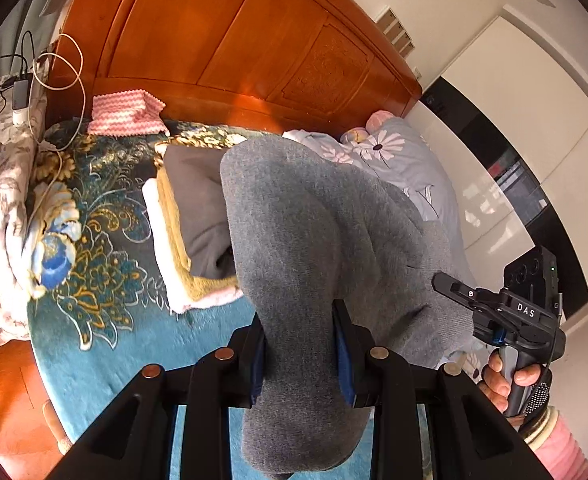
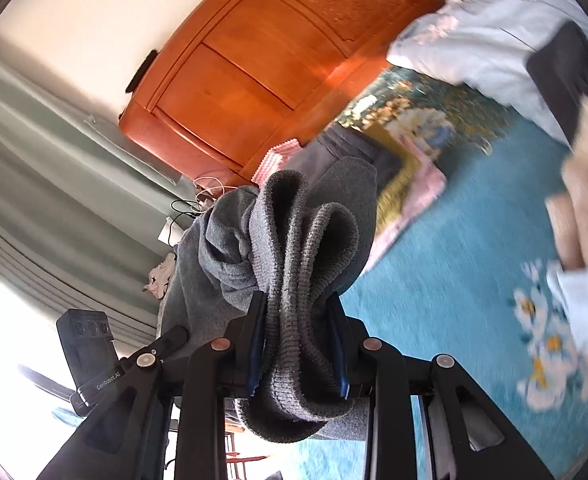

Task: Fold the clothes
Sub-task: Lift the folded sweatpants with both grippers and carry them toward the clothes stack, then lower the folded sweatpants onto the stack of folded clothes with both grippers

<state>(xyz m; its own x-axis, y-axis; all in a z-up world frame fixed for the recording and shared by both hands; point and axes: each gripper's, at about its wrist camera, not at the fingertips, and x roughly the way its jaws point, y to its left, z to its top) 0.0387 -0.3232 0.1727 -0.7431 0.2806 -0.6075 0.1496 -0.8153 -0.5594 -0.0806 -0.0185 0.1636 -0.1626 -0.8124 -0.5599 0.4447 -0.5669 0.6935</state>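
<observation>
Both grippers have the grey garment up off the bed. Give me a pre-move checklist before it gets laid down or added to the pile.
1. Left gripper clamped on grey garment: ok.
2. Right gripper clamped on its ribbed hem: ok.
3. Garment spread flat between the grippers: not ok, bunched.
4. Folded stack tidy: ok.
5. Bare teal blanket beside the stack: ok.
6. Garment's hanging end clear of the bed: cannot tell.

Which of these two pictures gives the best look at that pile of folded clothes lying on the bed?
The left wrist view: the pile of folded clothes lies sharp on the teal bedspread, its layers distinct, only its right side hidden by the held grey garment. The right wrist view shows it blurred and half hidden behind that garment.
</observation>
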